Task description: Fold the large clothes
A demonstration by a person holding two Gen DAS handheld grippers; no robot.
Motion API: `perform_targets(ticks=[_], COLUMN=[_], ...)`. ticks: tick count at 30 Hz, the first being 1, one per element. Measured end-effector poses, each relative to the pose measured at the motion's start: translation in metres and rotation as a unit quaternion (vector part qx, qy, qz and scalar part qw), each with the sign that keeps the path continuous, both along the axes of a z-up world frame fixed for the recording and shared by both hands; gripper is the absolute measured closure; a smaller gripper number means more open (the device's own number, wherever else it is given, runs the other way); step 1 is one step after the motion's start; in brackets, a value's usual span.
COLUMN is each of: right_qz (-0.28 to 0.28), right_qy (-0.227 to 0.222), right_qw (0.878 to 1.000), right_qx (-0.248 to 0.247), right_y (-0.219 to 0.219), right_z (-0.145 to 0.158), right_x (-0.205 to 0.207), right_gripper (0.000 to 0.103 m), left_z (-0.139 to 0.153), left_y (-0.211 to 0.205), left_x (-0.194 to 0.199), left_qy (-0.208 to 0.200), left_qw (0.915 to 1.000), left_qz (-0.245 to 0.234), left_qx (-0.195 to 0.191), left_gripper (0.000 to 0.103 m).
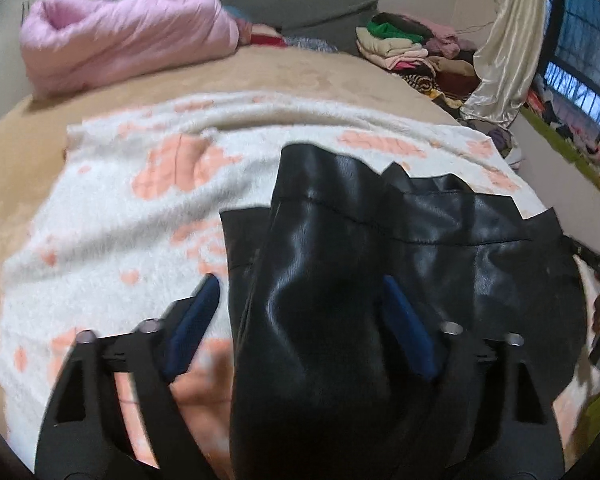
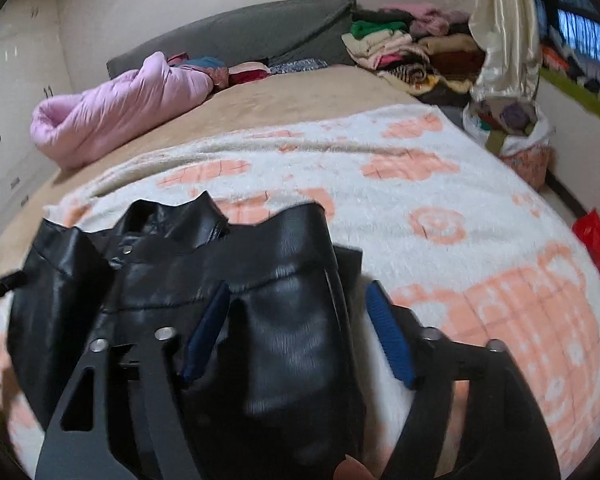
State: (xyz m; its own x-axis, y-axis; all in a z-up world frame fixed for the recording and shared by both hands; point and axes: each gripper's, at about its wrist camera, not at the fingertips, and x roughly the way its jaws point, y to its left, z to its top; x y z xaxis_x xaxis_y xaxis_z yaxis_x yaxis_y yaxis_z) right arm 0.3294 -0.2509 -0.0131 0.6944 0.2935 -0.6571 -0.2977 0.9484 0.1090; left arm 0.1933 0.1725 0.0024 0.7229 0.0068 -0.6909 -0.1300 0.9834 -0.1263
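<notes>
One black leather garment (image 1: pixel 340 280) lies on the white-and-peach blanket (image 1: pixel 112 216) on the bed. Left gripper (image 1: pixel 300 300): two blue-padded fingers (image 1: pixel 192 328) spread wide, straddling a leather fold. Right gripper (image 2: pixel 296 304): same, wide apart, leather between.

Glossy black leather jacket (image 1: pixel 340 264) lies crumpled, partly folded, on the blanket.
</notes>
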Motion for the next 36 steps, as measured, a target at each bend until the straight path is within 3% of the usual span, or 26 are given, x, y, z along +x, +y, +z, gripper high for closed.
perform_targets(ticks=[1,2,3,5,9,13,17,20,27,33,36], right_qz=[-0.002,-0.001,0.001,0.001,-0.008,-0.027,-0.026,-0.040,-0.066,-0.077,-0.076], right_qy=[-0.008,-0.011,-0.021,-0.047,-0.067,-0.065,-0.054,-0.038,0.039,0.061,0.059], right_qw=[1.000,1.000,1.000,0.999,0.989,0.984,0.988,0.994,0.995,0.993,0.992], right_qx=[-0.005,-0.002,0.005,0.028,0.135,0.163,0.139,0.094,0.071,0.072,0.079], right_y=[0.003,0.004,0.004,-0.002,-0.034,-0.042,-0.028,-0.015,-0.015,-0.017,-0.019], right_z=[0.000,0.001,0.006,0.023,0.055,0.050,0.032,0.016,-0.028,-0.037,-0.033], right_x=[0.001,0.000,-0.003,-0.010,-0.007,0.017,0.037,0.052,0.074,0.077,0.074], right_gripper=[0.079,0.085,0.086,0.088,0.088,0.088,0.089,0.089,0.087,0.075,0.068], left_z=[0.001,0.003,0.005,0.020,0.047,0.049,0.030,0.010,-0.013,-0.023,-0.020], left_y=[-0.001,0.001,0.003,0.009,0.019,0.026,0.027,0.029,0.028,0.035,0.032], left_x=[0.000,-0.001,-0.003,-0.010,-0.015,0.000,0.021,0.032,0.040,0.040,0.038], left_qy=[-0.002,-0.005,-0.010,-0.036,-0.080,-0.085,-0.059,-0.033,0.001,0.016,0.016], left_qw=[0.9999,0.9999,0.9999,0.9993,0.9962,0.9955,0.9976,0.9986,0.9987,0.9981,0.9983], left_qz=[0.004,0.008,0.009,0.007,0.015,0.025,0.031,0.041,0.050,0.058,0.057], left_qx=[0.009,0.014,0.010,-0.012,-0.032,-0.032,-0.016,-0.008,0.008,-0.013,-0.006], left_gripper=[0.087,0.092,0.097,0.099,0.102,0.102,0.102,0.102,0.102,0.101,0.101])
